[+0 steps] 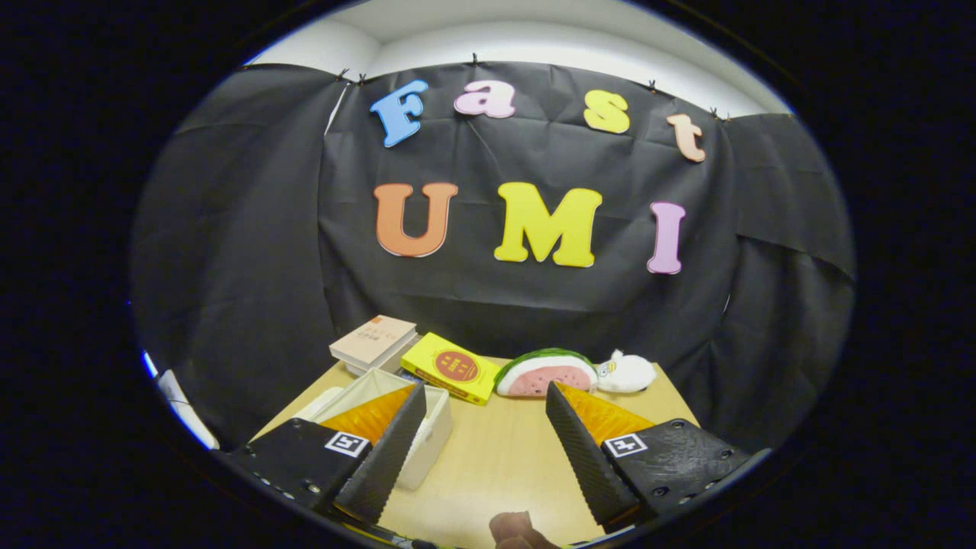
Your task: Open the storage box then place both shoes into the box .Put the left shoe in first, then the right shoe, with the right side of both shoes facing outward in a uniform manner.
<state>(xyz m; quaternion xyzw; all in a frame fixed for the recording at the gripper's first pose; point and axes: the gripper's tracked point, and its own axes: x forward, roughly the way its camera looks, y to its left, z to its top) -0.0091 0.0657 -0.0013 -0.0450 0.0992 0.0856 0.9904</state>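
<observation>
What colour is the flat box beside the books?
Yellow with a red circle, in the gripper view.

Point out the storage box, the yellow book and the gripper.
storage box [431,427]: gripper view, white side wall.
yellow book [451,367]: gripper view, front cover.
gripper [485,398]: gripper view, midway between its open fingertips.

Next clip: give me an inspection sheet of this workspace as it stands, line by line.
Surface: light wooden table, bare between the fingers.
Job's things: white storage box beside and partly behind one finger; open or closed cannot be told. A brownish object sits between the finger bases, too cropped to identify.
Clutter: beige book, yellow box, watermelon-shaped plush, small white plush, all along the far edge.
Grippers: tongs open, holding nothing.
Cables: nothing seen.
Surroundings: black cloth wall, white ceiling above.
</observation>
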